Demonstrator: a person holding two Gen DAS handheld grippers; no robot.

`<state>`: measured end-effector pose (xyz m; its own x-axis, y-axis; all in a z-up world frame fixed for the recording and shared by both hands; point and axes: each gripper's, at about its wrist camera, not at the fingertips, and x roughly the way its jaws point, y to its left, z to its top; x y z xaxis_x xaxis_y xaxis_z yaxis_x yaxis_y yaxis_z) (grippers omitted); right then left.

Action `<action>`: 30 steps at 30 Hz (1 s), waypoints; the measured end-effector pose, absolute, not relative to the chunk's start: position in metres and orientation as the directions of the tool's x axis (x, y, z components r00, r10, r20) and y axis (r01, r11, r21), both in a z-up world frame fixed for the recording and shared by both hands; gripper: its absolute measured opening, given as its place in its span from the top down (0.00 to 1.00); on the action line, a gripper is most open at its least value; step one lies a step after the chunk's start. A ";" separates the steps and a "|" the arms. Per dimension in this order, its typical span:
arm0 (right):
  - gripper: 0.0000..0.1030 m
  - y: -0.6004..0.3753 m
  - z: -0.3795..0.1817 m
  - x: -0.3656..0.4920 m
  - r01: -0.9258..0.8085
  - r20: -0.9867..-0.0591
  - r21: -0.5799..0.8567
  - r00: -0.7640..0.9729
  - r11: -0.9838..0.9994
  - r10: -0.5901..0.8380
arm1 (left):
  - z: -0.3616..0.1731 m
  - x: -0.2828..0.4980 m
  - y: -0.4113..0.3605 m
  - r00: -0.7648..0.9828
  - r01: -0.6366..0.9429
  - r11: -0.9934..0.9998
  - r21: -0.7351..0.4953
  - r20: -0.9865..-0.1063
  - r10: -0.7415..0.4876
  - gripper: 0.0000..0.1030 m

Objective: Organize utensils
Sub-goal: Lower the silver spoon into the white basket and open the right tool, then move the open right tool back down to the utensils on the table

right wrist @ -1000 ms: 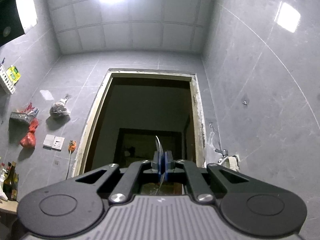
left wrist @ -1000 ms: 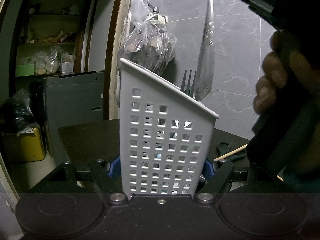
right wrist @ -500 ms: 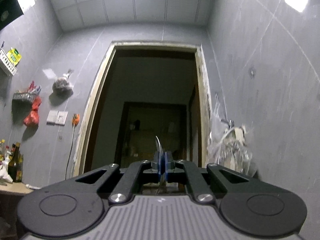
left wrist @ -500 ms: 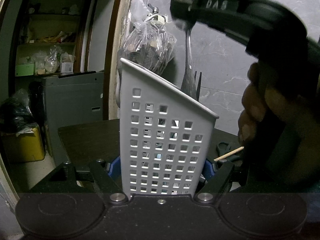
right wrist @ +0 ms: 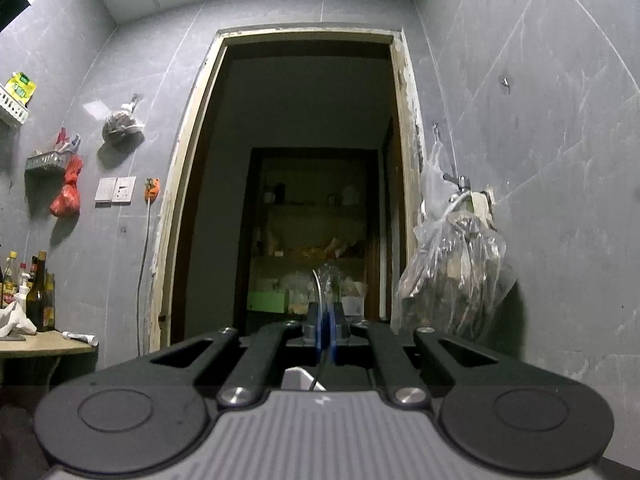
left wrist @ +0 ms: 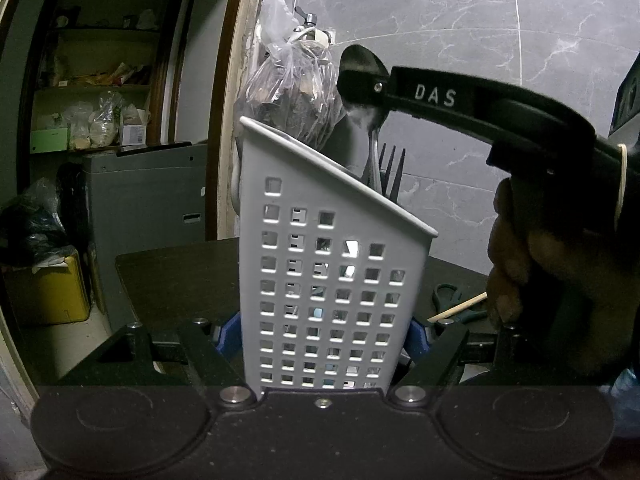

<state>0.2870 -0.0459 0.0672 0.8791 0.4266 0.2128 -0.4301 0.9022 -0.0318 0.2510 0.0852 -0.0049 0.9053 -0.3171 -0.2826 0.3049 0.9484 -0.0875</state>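
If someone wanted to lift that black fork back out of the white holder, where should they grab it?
Judging by its pose, take the fork by the tines, coming straight down from above. Only the tines rise past the slanted rim of the white holder; its handle is inside. The spoon stands close on its left, so pinch narrowly.

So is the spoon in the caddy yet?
Partly in: spoon handle dips below the caddy rim beside the fork, bowl clamped by right gripper.
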 end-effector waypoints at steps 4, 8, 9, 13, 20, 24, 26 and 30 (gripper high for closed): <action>0.95 -0.047 0.066 0.287 -0.434 0.194 -0.038 0.880 0.900 0.433 | -0.005 0.251 0.085 0.905 0.305 0.948 -0.088 -0.282 -0.317 0.25; 0.95 -0.047 0.064 0.288 -0.440 0.171 -0.045 0.881 0.897 0.441 | -0.005 0.251 0.085 0.905 0.305 0.948 -0.088 -0.282 -0.317 0.25; 0.95 -0.047 0.064 0.288 -0.440 0.166 -0.047 0.882 0.897 0.442 | -0.005 0.251 0.085 0.905 0.305 0.948 -0.088 -0.282 -0.317 0.25; 0.95 -0.047 0.063 0.288 -0.444 0.140 -0.050 0.884 0.895 0.447 | -0.005 0.251 0.085 0.905 0.305 0.948 -0.088 -0.282 -0.317 0.25; 0.63 -0.043 0.063 0.287 -0.448 0.088 -0.092 0.886 0.889 0.455 | -0.005 0.251 0.085 0.905 0.305 0.948 -0.088 -0.283 -0.317 0.25; 0.47 -0.045 0.065 0.284 -0.449 0.088 -0.086 0.886 0.890 0.455 | -0.005 0.251 0.085 0.905 0.305 0.948 -0.089 -0.282 -0.318 0.25; 0.39 -0.046 0.067 0.283 -0.450 0.087 -0.084 0.885 0.889 0.457 | -0.004 0.250 0.085 0.905 0.305 0.948 -0.089 -0.282 -0.318 0.25; 0.28 -0.046 0.069 0.280 -0.447 0.085 -0.090 0.887 0.890 0.454 | -0.005 0.251 0.085 0.905 0.305 0.948 -0.090 -0.284 -0.318 0.25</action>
